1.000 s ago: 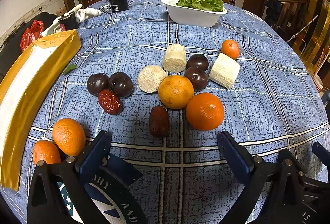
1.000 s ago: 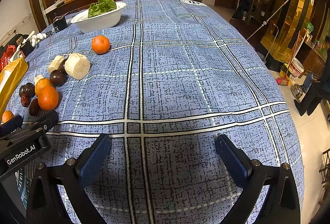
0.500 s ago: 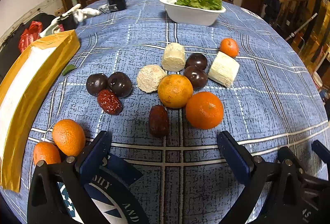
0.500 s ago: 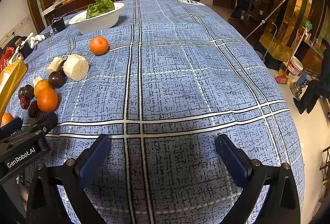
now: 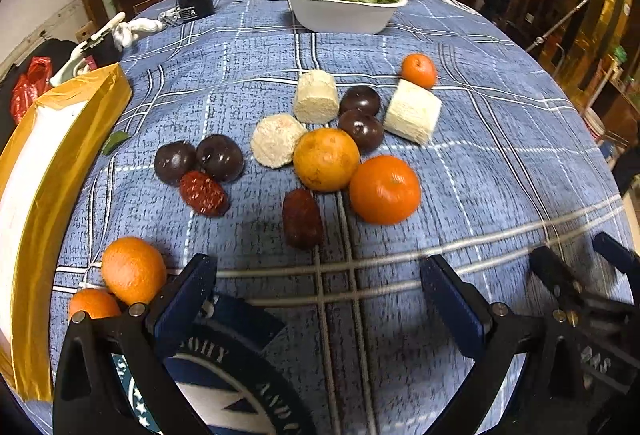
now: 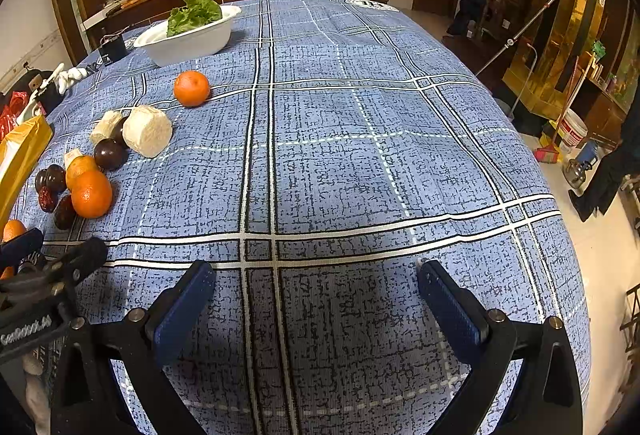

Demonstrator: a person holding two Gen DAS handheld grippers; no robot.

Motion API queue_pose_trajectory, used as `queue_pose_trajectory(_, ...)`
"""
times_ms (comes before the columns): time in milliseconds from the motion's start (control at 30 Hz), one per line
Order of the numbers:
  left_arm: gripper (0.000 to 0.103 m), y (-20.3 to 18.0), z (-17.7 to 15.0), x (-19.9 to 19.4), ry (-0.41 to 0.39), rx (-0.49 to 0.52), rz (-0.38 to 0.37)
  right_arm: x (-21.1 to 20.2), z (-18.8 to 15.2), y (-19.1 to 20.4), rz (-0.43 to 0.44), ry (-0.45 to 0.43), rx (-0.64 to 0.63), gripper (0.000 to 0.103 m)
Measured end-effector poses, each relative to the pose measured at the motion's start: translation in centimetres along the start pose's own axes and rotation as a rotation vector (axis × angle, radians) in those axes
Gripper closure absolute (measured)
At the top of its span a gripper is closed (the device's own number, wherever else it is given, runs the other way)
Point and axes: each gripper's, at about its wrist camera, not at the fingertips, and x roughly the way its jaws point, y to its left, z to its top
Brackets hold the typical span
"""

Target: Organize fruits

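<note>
Left wrist view, left gripper (image 5: 318, 289) jaws wide and empty, dates, plums, oranges (image 5: 385, 189) clustered before white salad bowl (image 5: 343, 13), yellow box (image 5: 48, 171) alongside, right wrist view, right gripper (image 6: 316, 295) wide over bare tablecloth (image 6: 360, 163).

Left gripper (image 5: 318, 281): black angular frame, two fingers (image 5: 184, 295) faced with dark blue ribbed pads, silver screws at the finger roots. Right gripper (image 6: 316, 291): identical black frame, blue textured pads, silver screws. White "GenRobot.AI" lettering marks the left gripper's black body in the right wrist view.
</note>
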Motion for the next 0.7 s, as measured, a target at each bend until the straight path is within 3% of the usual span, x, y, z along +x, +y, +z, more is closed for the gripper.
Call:
queue_pose_trajectory(100, 0.001, 1.4, -1.0, -1.7, -0.029, -0.038, -0.07, 0.0, 0.0, 0.0, 0.0, 0.0, 0.0, 0.0)
queue_pose_trajectory(200, 0.006, 2.7, -1.7, -4.6, -0.119, -0.04, -0.107, 0.0, 0.0, 0.0, 0.0, 0.0, 0.001, 0.0)
queue_pose_trajectory(333, 0.007, 6.0, -2.8, -10.9, -0.344, -0.047, -0.116, 0.0, 0.0, 0.0, 0.0, 0.0, 0.0, 0.0)
queue_pose_trajectory(433, 0.006, 9.0, -3.8, -14.7, -0.463, -0.066, -0.116, 0.0, 0.0, 0.0, 0.0, 0.0, 0.0, 0.0)
queue_pose_trajectory(567, 0.006, 13.7, -5.1, -18.7, -0.554, -0.107, -0.039, 0.0, 0.0, -0.1, 0.005, 0.008, -0.007, 0.0)
queue_pose_trajectory(700, 0.006, 18.8, -6.3, -22.3, -0.629, -0.192, 0.048, 0.2, 0.5, 0.3, -0.021, 0.077, 0.026, 0.0)
